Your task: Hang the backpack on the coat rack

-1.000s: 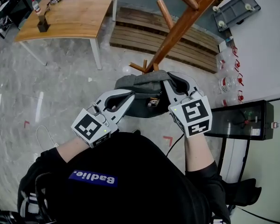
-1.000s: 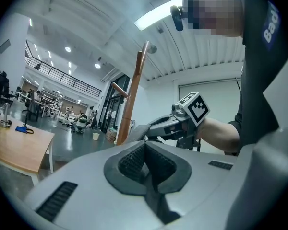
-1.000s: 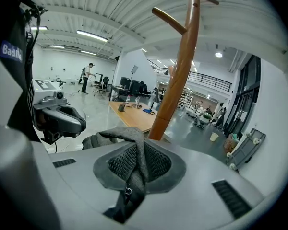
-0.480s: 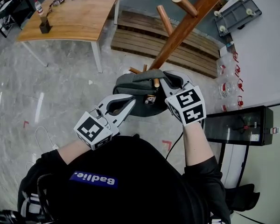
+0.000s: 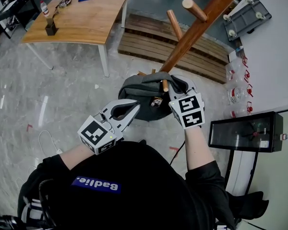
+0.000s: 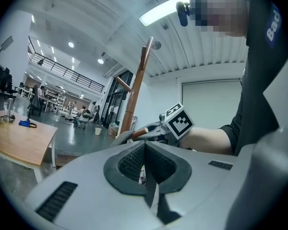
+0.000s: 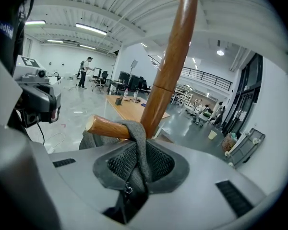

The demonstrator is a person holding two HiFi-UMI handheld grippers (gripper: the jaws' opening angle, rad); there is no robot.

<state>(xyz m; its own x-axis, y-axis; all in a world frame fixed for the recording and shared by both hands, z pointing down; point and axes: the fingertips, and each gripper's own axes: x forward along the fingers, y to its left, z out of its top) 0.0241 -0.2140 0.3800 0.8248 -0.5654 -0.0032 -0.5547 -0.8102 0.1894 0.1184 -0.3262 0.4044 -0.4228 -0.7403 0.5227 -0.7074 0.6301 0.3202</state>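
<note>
Over glossy floor (image 5: 62,95), twelve o'clock, right gripper (image 5: 175,84) is clamping woven backpack strap (image 7: 139,143) looped over round wooden coat rack peg (image 7: 108,127); left gripper (image 5: 133,107) is sitting closed.

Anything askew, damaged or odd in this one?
Nothing stands out. The grey loop of the backpack lies over a peg of the coat rack, with the right gripper clamped on that loop.
</note>
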